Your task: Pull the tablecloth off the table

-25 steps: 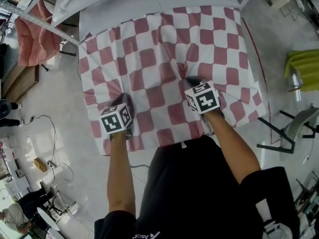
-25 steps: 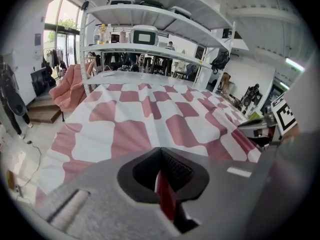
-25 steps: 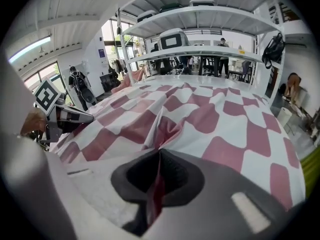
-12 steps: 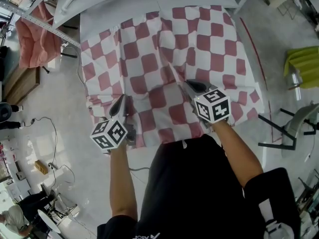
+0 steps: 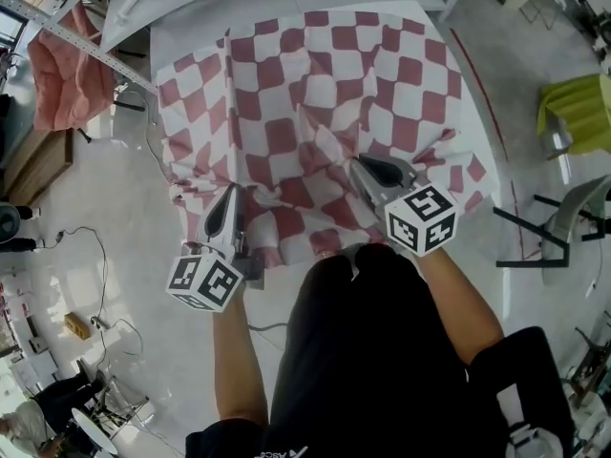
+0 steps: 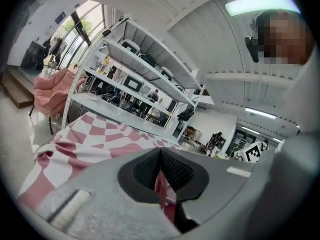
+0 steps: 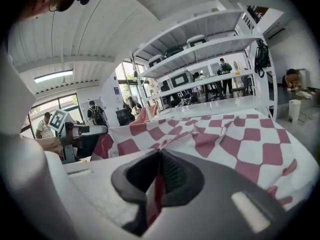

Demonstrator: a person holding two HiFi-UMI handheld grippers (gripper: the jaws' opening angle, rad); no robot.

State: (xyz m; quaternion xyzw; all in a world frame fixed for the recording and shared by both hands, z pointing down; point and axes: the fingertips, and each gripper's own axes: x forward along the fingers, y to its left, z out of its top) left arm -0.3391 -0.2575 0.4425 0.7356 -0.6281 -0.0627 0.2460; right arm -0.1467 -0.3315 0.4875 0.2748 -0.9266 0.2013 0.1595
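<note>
Head view: a person [image 5: 382, 351] in black stands at the near end of the table, both forearms stretched forward.
Left gripper [image 5: 232, 194]: jaws clamped on a red fold of the tablecloth at its near left edge; the fold shows between the pads in the left gripper view [image 6: 160, 176].
Right gripper [image 5: 361, 163]: jaws closed on a fold of the cloth's near right part [image 7: 159, 176].
Tablecloth [image 5: 315, 84]: red-and-white check, rumpled, near edge raised and bunched at both grippers; the rest lies on the table.
Table [image 5: 191, 38]: white, with a bare strip at the far end.
Far left: pink cloth [image 5: 59, 70] hanging on a rack.
Behind: white shelves [image 7: 200, 46].
</note>
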